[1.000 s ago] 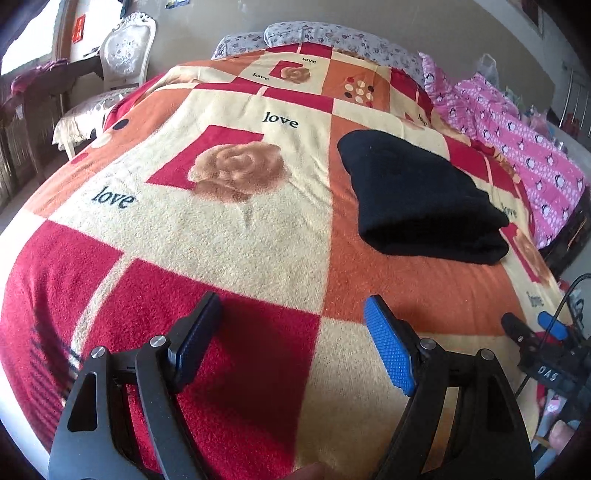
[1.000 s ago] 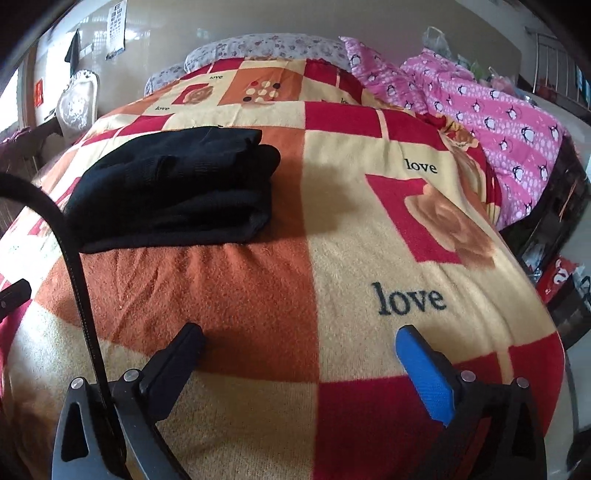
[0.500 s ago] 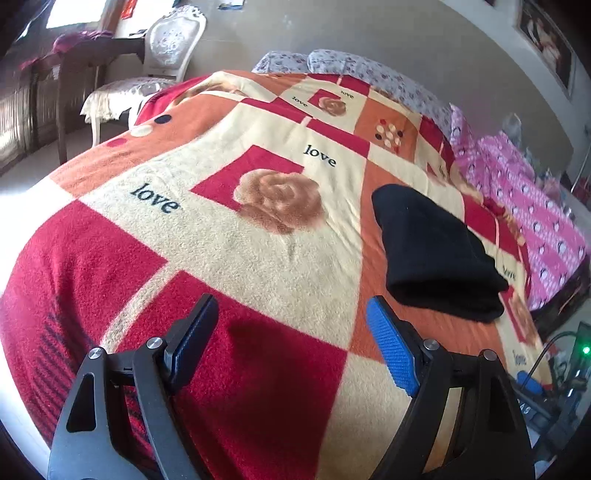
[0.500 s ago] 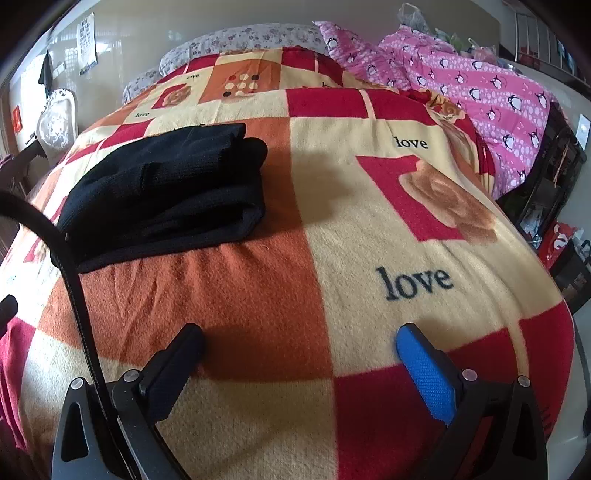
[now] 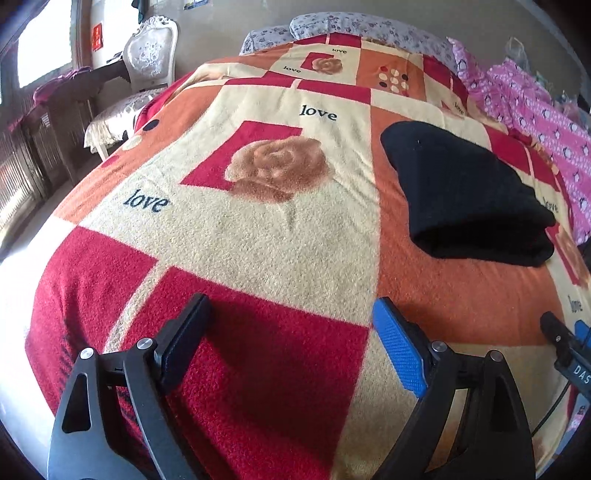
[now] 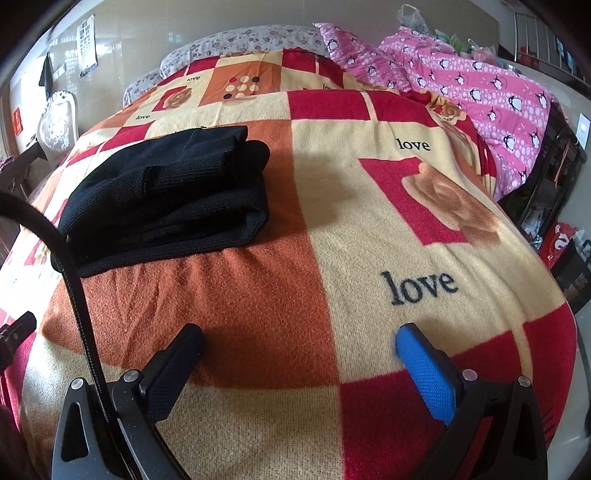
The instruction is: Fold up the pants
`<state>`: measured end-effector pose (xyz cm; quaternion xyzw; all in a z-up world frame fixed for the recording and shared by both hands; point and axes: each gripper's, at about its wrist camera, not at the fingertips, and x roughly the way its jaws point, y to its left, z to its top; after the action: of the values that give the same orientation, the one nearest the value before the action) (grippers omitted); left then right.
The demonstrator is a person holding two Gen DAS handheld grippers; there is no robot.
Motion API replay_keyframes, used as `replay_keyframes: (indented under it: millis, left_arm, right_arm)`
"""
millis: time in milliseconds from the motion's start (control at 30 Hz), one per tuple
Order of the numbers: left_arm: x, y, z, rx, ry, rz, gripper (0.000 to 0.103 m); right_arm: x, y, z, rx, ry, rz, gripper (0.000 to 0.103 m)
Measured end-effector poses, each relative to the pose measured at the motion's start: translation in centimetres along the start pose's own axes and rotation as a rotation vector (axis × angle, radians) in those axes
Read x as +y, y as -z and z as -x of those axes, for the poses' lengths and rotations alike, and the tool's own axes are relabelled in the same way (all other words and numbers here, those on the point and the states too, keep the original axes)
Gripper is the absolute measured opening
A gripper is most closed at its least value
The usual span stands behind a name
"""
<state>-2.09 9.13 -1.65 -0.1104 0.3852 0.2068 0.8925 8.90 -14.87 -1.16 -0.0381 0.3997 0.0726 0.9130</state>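
Observation:
The black pants (image 5: 465, 192) lie folded into a thick rectangular stack on the patterned bed blanket (image 5: 258, 229), to the right in the left wrist view. In the right wrist view the pants (image 6: 166, 199) lie at the left. My left gripper (image 5: 291, 306) is open and empty, held above the blanket near its front edge, well short of the pants. My right gripper (image 6: 299, 336) is open and empty too, above the blanket in front of the pants and to their right.
A pink penguin-print quilt (image 6: 480, 85) is piled along the bed's right side. Floral pillows (image 5: 351, 29) lie at the head. A white chair (image 5: 147, 62) and dark table stand left of the bed. A black cable (image 6: 74, 280) crosses the right view's left side.
The left gripper's view has swung and shifted, with the pants staying on the right. The right gripper has pulled back slightly. The pants have not moved. Both grippers stay open.

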Motion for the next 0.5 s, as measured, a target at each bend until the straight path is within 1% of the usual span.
replay_keyframes:
  millis: [33,233,367,500]
  left_arm:
    - [-0.1,0.0,0.0,-0.002,-0.003,-0.002,0.089]
    - [1.2,0.2,0.4,-0.034,0.034,0.075,0.089]
    - [1.1,0.1,0.4,-0.038,0.021,0.073,0.089]
    - [1.3,0.1,0.3,-0.045,0.031,0.081,0.089]
  right_arm:
    - [0.0,0.0,0.0,0.000,0.000,-0.001,0.103]
    - [0.0,0.0,0.0,0.000,0.000,0.001,0.103]
    - [0.0,0.0,0.0,0.000,0.000,0.002,0.103]
    - [0.0,0.0,0.0,0.000,0.002,-0.001,0.103]
